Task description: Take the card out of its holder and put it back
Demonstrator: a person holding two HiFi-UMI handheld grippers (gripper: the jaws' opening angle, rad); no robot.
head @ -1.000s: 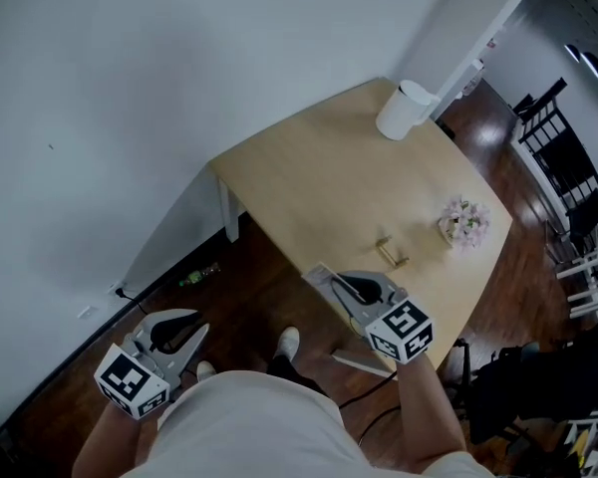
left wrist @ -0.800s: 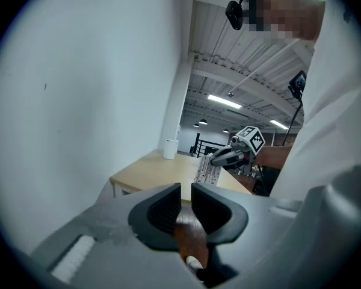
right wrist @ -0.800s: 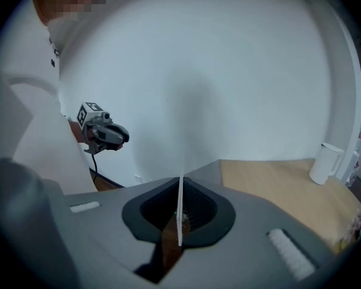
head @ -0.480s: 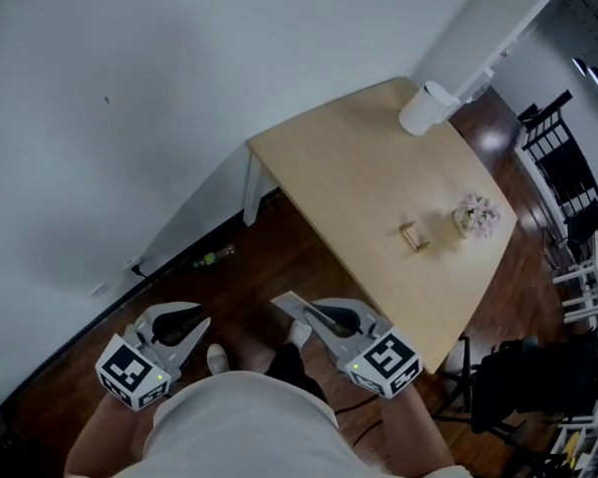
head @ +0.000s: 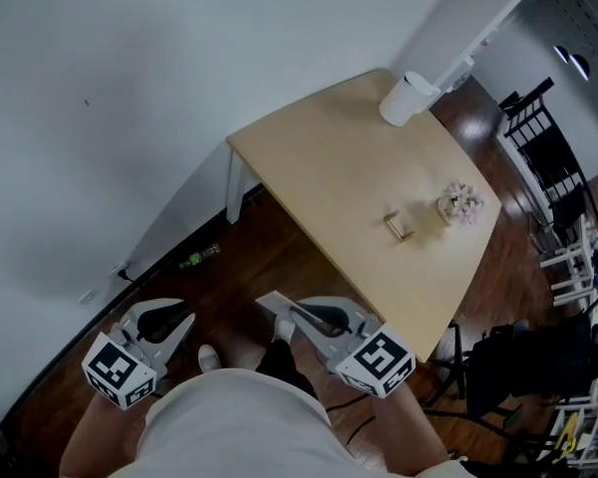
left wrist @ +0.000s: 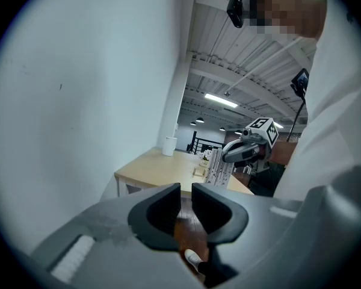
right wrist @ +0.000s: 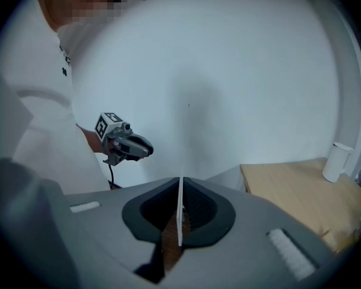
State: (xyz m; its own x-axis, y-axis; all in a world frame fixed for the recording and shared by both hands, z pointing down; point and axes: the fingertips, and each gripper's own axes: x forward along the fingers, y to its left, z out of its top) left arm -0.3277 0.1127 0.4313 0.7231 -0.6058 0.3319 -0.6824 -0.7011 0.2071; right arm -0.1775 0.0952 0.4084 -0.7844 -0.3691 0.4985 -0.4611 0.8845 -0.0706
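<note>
**Card pinched in my right fingers, off the tabletop**

My right gripper [head: 297,314] is clamped on the card [head: 271,302]. In the right gripper view my fingers [right wrist: 201,212] press on it from both sides. I see the card edge-on there, a thin white line standing upright between them. In the head view it sticks out past my fingertips toward 10 o'clock. It hangs over the dark wood floor [head: 239,267], clear of the tabletop [head: 319,167].

My left gripper [head: 179,319] hangs at 9 o'clock of the right one, well apart from it and also over the floor. Its fingers [left wrist: 165,206] stand only a narrow gap apart with nothing between them. Through that gap I see only floor.

The holder [head: 399,225] sits on the tabletop at about 1 o'clock from my right gripper, well apart from it and from the card. It is too small in every view for me to tell more than a small tan piece.

The flowers [head: 460,202] stand near the holder at its 2 o'clock. A white cylinder [head: 407,100] stands at the far corner of the tabletop, at 12 o'clock from the holder. The white wall [head: 130,88] fills everything from 9 to 12 o'clock.

My shoes [head: 282,329] show on the floor below, between the two grippers. In the left gripper view the right gripper and its card show at 1 o'clock, with the tabletop behind them.
</note>
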